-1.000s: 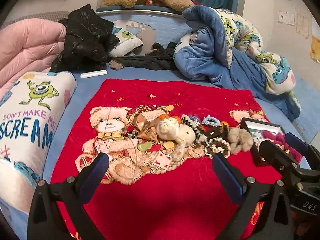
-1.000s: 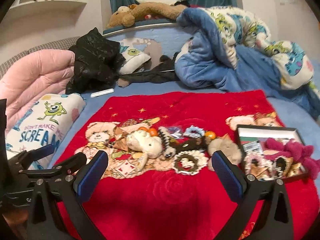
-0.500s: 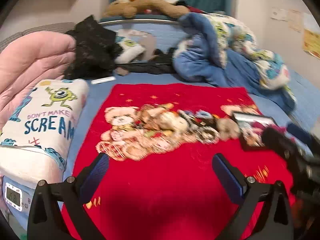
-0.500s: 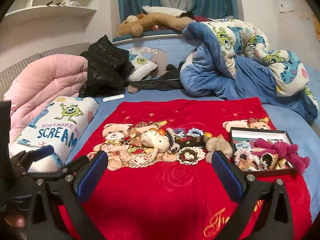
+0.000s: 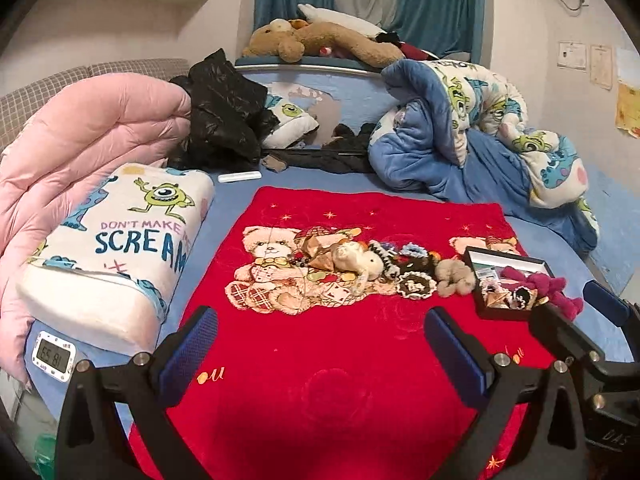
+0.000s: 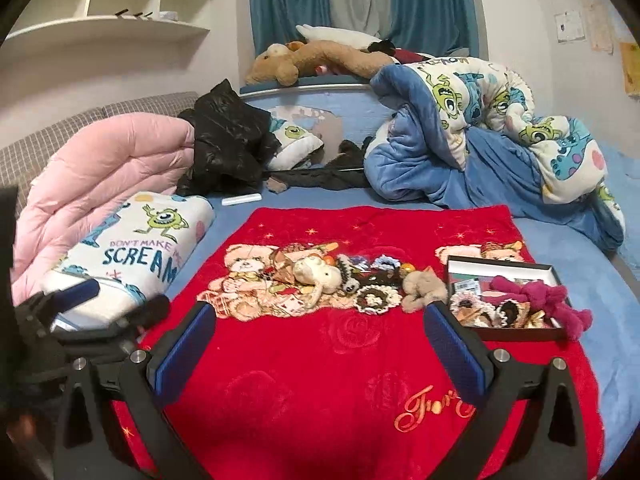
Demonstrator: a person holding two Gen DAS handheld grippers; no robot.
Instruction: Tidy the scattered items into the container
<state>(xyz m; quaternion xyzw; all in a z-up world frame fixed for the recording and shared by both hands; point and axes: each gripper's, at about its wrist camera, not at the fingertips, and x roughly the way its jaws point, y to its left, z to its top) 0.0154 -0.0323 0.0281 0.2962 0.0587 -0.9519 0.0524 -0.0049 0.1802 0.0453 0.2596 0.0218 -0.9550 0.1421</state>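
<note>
Two grippers, left [image 5: 320,344] and right [image 6: 320,340], fingers spread wide and empty above the red blanket's [image 6: 304,364] near edge, facing scattered trinkets [image 6: 340,276] mid-blanket, beside the part-filled black box [image 6: 504,266] toward its right edge.

The scattered items [image 5: 360,264] lie in a loose row across the middle of the red blanket. Among them are a cream plush toy [image 6: 318,274], a small grey-brown plush [image 6: 424,290], a round crocheted piece with a white edge [image 6: 378,299] and some playing cards [image 5: 336,290]. The container [image 6: 506,266] is a shallow black box with a light inside, at the right end of the row. It already holds a magenta plush [image 6: 540,300] and several small pieces.
</note>
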